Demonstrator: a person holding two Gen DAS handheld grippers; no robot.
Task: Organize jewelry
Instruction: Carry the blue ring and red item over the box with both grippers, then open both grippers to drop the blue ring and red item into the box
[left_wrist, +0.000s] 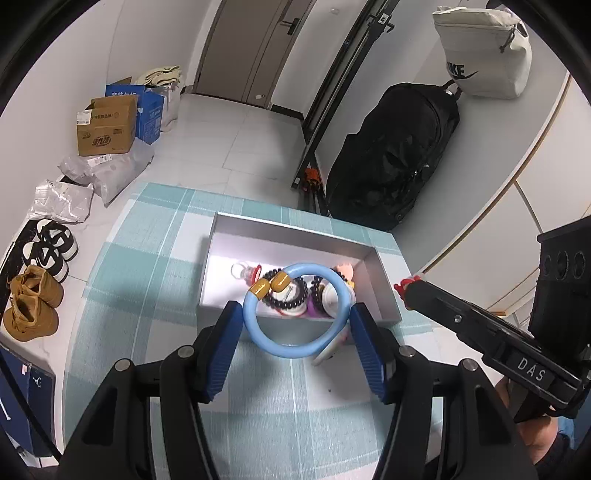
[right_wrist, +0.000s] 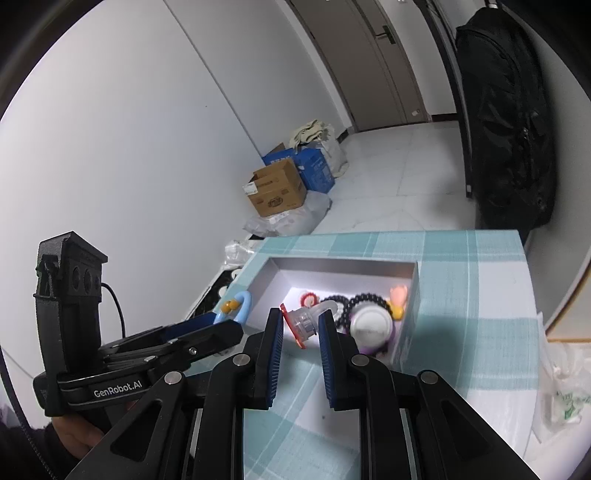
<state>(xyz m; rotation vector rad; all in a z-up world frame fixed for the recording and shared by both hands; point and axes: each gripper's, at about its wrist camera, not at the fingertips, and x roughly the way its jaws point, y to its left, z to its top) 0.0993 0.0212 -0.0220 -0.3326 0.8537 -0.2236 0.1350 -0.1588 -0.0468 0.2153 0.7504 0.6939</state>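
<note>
Left tool (left_wrist: 295, 332) clamping blue ring (left_wrist: 295, 310), right tool (right_wrist: 301, 332) gripping clear charm (right_wrist: 301, 321), marked "GenRobot.AI", "DAS"

Left hand-held gripper (left_wrist: 293, 323): black angular frame, silver round screws, ribbed blue pads (left_wrist: 221, 354). White "GenRobot.AI" lettering, boxy black housing with round ports, thin black cable. Right hand-held gripper (right_wrist: 300, 332): same black frame, blue pads (right_wrist: 275, 354), "DAS" label. Bare skin visible at both grips.
</note>
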